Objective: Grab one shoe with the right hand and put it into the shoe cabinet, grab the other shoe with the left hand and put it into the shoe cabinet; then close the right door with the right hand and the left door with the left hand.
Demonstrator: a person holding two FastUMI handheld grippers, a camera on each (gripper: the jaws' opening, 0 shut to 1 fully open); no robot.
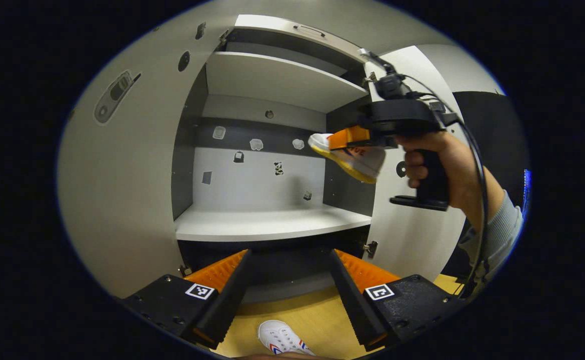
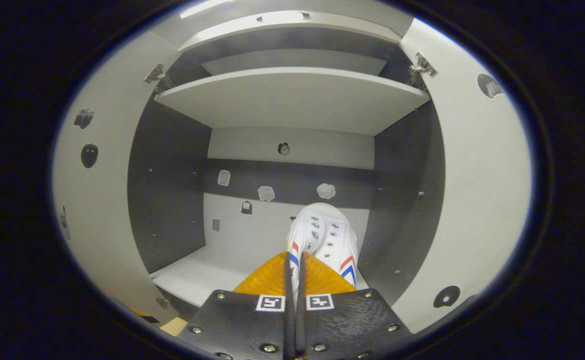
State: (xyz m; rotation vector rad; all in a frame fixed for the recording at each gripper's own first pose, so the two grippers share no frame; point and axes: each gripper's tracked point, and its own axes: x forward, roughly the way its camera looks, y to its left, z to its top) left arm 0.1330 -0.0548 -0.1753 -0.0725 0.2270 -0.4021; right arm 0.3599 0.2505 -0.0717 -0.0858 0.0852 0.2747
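Where the second shoe (image 1: 281, 338) lies on the wooden floor (image 1: 317, 315), the left gripper view cuts it off at the bottom edge, so just its laced toe end with red and blue stripes can be made out. The left gripper (image 1: 288, 295) hangs above it with jaws spread wide and nothing between them, facing the cabinet (image 1: 272, 222). Small pale marks and dark spots on the cabinet's back wall are too small to tell apart.

Both doors stand open: the left door (image 1: 122, 200) spreads across the left of that view, the right door (image 1: 412, 235) is partly hidden behind a hand (image 1: 442, 165) and sleeve (image 1: 497, 225) holding the right gripper (image 1: 352, 142). That gripper's jaws are clenched on the first shoe (image 1: 355, 160), which hangs tilted in the air at the right side of the opening, above the lower shelf (image 1: 267, 225) and under the upper shelf (image 1: 282, 80).

From the right gripper view, the fingers (image 2: 277, 277) squeeze the shoe's (image 2: 325, 240) near end; its heel is hidden between them, and the toe points into the cabinet (image 2: 172, 190). Both shelves (image 2: 197, 272) are bare. Whether the shoe touches the lower shelf cannot be told from this view; the left gripper view shows it held clear.
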